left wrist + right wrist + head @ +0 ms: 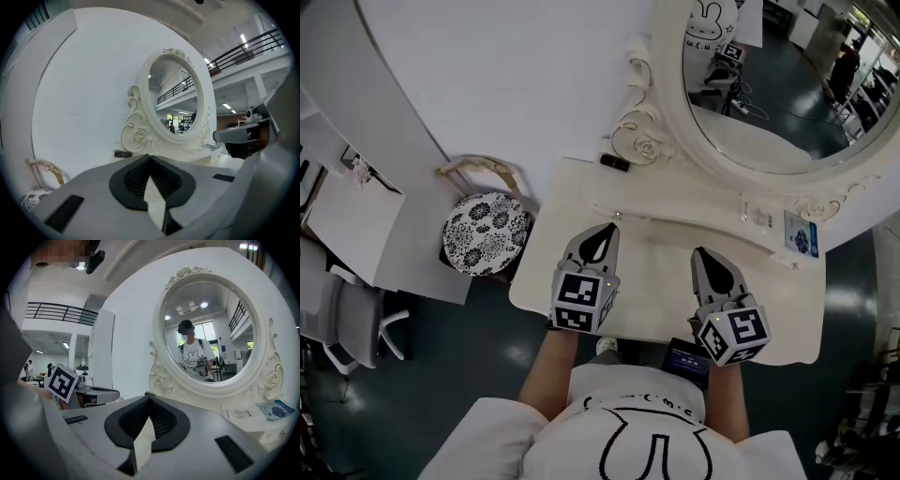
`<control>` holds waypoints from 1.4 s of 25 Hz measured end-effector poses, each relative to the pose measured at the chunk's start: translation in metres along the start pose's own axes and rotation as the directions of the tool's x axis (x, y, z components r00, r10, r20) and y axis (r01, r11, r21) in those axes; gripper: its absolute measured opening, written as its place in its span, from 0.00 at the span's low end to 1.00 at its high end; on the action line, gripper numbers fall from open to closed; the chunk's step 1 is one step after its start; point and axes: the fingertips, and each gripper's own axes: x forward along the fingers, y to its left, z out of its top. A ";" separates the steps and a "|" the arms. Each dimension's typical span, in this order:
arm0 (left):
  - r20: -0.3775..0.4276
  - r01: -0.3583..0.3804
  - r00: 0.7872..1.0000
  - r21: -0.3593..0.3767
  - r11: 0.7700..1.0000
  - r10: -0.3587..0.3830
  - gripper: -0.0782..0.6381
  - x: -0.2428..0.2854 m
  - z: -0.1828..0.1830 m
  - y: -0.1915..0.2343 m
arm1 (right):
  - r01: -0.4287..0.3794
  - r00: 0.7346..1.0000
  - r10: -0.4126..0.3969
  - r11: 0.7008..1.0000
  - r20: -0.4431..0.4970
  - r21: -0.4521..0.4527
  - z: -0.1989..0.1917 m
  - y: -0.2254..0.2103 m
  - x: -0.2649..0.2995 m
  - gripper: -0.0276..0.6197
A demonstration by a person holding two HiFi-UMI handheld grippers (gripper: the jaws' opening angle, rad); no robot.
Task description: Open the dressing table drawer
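Patterned stool (485,232) far left, beside counter (539,274) | left claw (605,230) pressed together, empty, over counter top | right claw (705,253) pressed together too, empty, over counter top, just beside left | oval mirror (769,94) behind, at counter's back | drawer out of sight beneath counter top

stool (486,232): black-and-white floral seat, left | oval mirror (769,84): carved white frame | small black item (615,163): beside frame scroll | blue leaflet (800,234): right

No readable text; card (800,234) print too small.
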 end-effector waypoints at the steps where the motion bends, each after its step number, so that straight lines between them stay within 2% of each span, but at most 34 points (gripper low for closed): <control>1: 0.000 -0.006 1.000 -0.008 1.000 0.006 0.13 0.001 -0.001 0.003 | 0.000 1.000 0.000 1.000 -0.004 -0.003 -0.001 -0.001 0.002 0.07; 7: -0.045 -0.037 0.998 -0.042 0.998 0.035 0.13 0.007 -0.020 0.021 | -0.001 0.999 0.001 1.000 -0.034 0.005 -0.012 -0.005 0.010 0.07; 20: -0.075 -0.046 0.996 -0.058 0.997 0.042 0.13 0.028 -0.039 0.028 | -0.036 0.997 0.038 0.999 -0.069 0.027 -0.035 -0.026 0.043 0.07; 28: -0.139 -0.039 0.990 -0.092 0.995 0.026 0.13 0.049 -0.059 0.030 | -0.043 0.994 0.047 0.998 -0.094 0.051 -0.052 -0.041 0.057 0.07; 32: -0.169 -0.042 0.985 -0.094 0.995 0.025 0.18 0.058 -0.068 0.032 | -0.027 0.995 0.034 0.997 -0.095 0.068 -0.059 -0.052 0.062 0.07; 35: -0.193 -0.038 0.981 -0.102 0.994 0.018 0.26 0.065 -0.075 0.034 | -0.018 0.995 0.026 0.997 -0.098 0.078 -0.064 -0.058 0.067 0.07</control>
